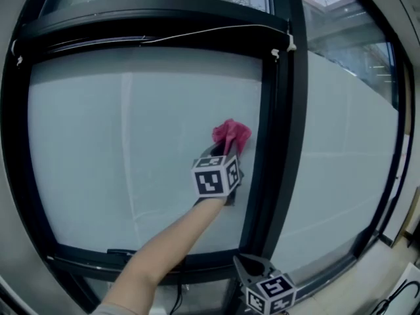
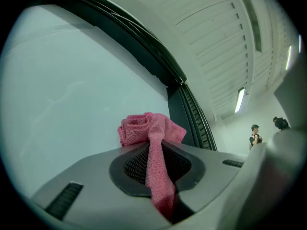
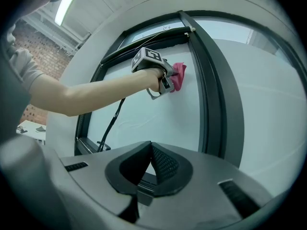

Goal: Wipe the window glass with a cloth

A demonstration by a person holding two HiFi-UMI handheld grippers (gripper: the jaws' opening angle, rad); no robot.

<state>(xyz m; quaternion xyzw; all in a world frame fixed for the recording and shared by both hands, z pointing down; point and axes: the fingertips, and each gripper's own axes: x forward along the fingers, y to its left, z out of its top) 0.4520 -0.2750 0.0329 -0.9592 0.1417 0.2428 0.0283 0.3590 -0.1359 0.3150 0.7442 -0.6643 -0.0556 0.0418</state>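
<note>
My left gripper (image 1: 226, 153) pinches a strip of the pink cloth (image 1: 231, 135). The bunched wad sits just ahead of the jaw tips at the window glass (image 1: 131, 163), with the black mullion (image 1: 283, 143) close on the gripper's right. I'd judge that so thin a pinch could slip under rubbing pressure, or the wad could snag the mullion. Only the left gripper view shows the strip between the jaws. My right gripper (image 1: 248, 262) hangs below, pressed together, empty.

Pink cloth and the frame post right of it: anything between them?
Head view: only a bare strip of glass separates pink cloth from frame post.
</note>
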